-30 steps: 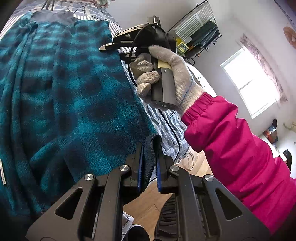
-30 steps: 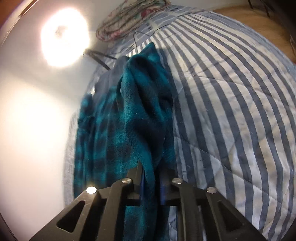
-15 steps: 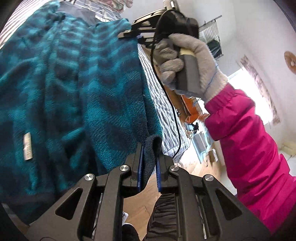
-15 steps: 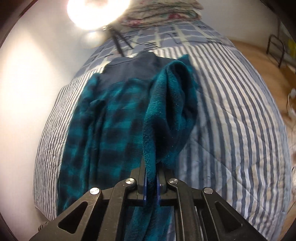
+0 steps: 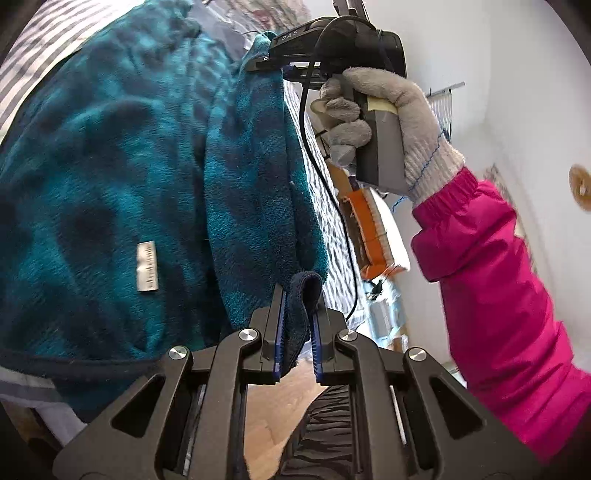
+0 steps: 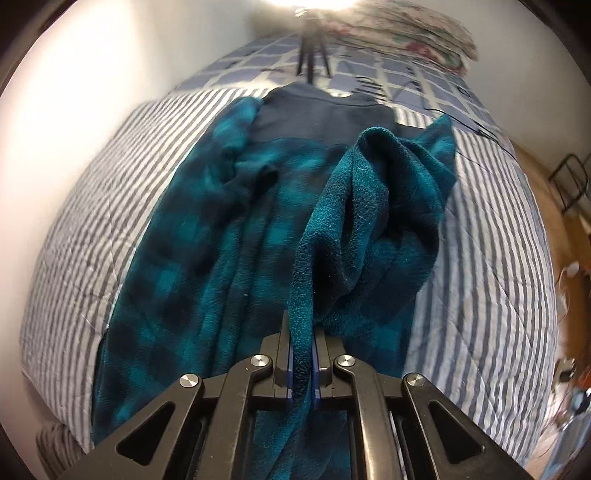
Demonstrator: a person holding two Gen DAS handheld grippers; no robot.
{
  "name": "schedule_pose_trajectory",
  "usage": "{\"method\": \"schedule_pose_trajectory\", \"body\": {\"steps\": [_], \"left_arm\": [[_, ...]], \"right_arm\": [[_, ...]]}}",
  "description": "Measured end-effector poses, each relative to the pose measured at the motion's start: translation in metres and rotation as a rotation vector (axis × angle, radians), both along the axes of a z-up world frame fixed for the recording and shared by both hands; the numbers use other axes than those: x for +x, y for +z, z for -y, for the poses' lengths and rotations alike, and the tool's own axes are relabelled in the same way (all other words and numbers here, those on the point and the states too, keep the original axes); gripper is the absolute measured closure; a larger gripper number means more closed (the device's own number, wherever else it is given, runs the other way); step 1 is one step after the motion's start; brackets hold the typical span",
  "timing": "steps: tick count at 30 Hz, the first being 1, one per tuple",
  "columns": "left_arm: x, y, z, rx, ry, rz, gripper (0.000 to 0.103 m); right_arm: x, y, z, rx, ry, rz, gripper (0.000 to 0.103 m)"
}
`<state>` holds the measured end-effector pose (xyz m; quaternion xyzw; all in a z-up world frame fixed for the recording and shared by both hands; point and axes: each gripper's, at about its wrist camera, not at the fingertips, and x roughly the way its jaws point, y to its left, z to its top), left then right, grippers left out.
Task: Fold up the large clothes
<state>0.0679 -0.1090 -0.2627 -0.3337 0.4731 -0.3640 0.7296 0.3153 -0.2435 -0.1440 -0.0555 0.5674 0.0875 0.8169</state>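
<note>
A teal and dark-blue checked fleece garment (image 6: 207, 258) lies spread lengthwise on a bed, over a grey-and-white striped bedspread (image 6: 491, 266). Its plain navy top part (image 6: 317, 118) is at twelve o'clock in the right wrist view, towards the head of the bed. The side of the garment at about two o'clock is lifted off the bedspread and hangs in loose folds over the flat part.

The right gripper (image 6: 302, 363) has its jaws nearly together, pinching a rolled edge of that lifted fleece; the cloth runs up from the pads to the raised fold. In the left wrist view the same gripper (image 5: 275, 68) shows at twelve o'clock, gripped by a hand in a grey knitted glove (image 5: 384, 122) with a bright pink sleeve (image 5: 495, 280) behind it, at three o'clock.

The left gripper (image 5: 298, 332) is likewise narrowed on a dark navy hem of the garment, folded over between its blue pads. A small pale label (image 5: 147, 266) is sewn on the fleece at nine o'clock in that view.

Beyond the garment, a dark tripod (image 6: 313, 55) stands on the bed at twelve o'clock, with a floral pillow or bundle (image 6: 413, 33) just beside it at one o'clock. Wooden floor (image 6: 565, 206) shows at three o'clock.
</note>
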Motion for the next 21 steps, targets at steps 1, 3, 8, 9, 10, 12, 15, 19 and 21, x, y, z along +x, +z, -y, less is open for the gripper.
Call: {"method": "schedule_pose_trajectory", "body": {"steps": [1, 3, 8, 9, 10, 12, 15, 19, 21], "left_arm": [[0.001, -0.002, -0.004, -0.007, 0.012, -0.012, 0.093], [0.003, -0.007, -0.011, -0.019, 0.035, -0.037, 0.093], [0.001, -0.019, -0.025, 0.006, 0.079, -0.084, 0.093], [0.001, -0.020, -0.028, 0.012, 0.082, -0.087, 0.093], [0.000, -0.020, -0.029, 0.018, 0.086, -0.086, 0.093], [-0.001, -0.018, -0.029, 0.032, 0.088, -0.077, 0.093], [-0.004, -0.016, -0.028, 0.045, 0.077, -0.067, 0.093], [-0.003, -0.017, -0.031, 0.022, 0.077, -0.081, 0.093], [-0.003, -0.016, -0.032, 0.017, 0.082, -0.086, 0.093]], "right_arm": [[0.002, -0.004, -0.007, -0.014, 0.014, -0.004, 0.098], [0.005, -0.012, -0.018, -0.039, 0.039, -0.010, 0.098], [0.009, -0.045, -0.038, -0.078, 0.069, -0.041, 0.098], [0.009, -0.051, -0.040, -0.073, 0.073, -0.044, 0.097], [0.008, -0.055, -0.042, -0.070, 0.079, -0.040, 0.096], [0.004, -0.053, -0.040, -0.047, 0.096, -0.023, 0.087], [-0.002, -0.033, -0.019, 0.103, 0.106, -0.018, 0.076], [-0.024, 0.011, 0.036, 0.302, 0.044, 0.060, 0.074], [-0.041, 0.021, 0.067, 0.375, -0.011, 0.068, 0.074]]}}
